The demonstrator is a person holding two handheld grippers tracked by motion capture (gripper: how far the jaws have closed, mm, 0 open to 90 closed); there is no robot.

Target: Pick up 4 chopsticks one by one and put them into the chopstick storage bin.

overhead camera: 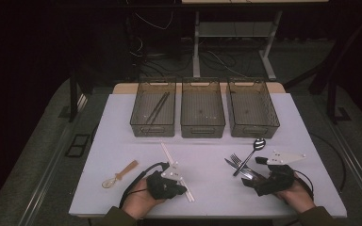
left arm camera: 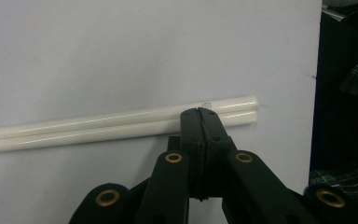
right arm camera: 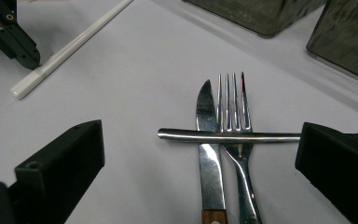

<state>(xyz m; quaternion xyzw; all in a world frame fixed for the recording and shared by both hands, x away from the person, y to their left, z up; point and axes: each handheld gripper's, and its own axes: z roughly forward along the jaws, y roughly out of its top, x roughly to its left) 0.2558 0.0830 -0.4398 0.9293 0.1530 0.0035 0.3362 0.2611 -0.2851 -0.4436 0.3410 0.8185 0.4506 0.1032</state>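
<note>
From the high view, your left gripper [overhead camera: 181, 189] sits near the front edge of the white worktop [overhead camera: 122, 155], laid over the near end of a pair of white chopsticks [overhead camera: 167, 154] that runs diagonally away from you toward the three dark bins [overhead camera: 202, 123] at the back. Your right gripper [overhead camera: 250, 181] rests at the front right, with a knife [overhead camera: 230, 163], a fork [overhead camera: 237, 160] and a metal spoon [overhead camera: 256, 146] just ahead of it; a pale spoon [overhead camera: 119, 175] lies well to the left. In the left gripper view, your jaws are pressed fully together, their tip on the white chopsticks [left arm camera: 98, 128] close to the blunt right-hand end; both sticks lie side by side, flat on the worktop, crossing in front of the closed tip rather than between the jaws. In the right gripper view, your jaws stand wide apart, gripping nothing; the knife [right arm camera: 210, 158] and fork [right arm camera: 235, 140] lie side by side between them, with the spoon's handle [right arm camera: 223, 136] crossing on top and reaching the right-hand jaw. Your left gripper [right arm camera: 30, 60] appears far left, its tip against the chopsticks [right arm camera: 70, 49].
</note>
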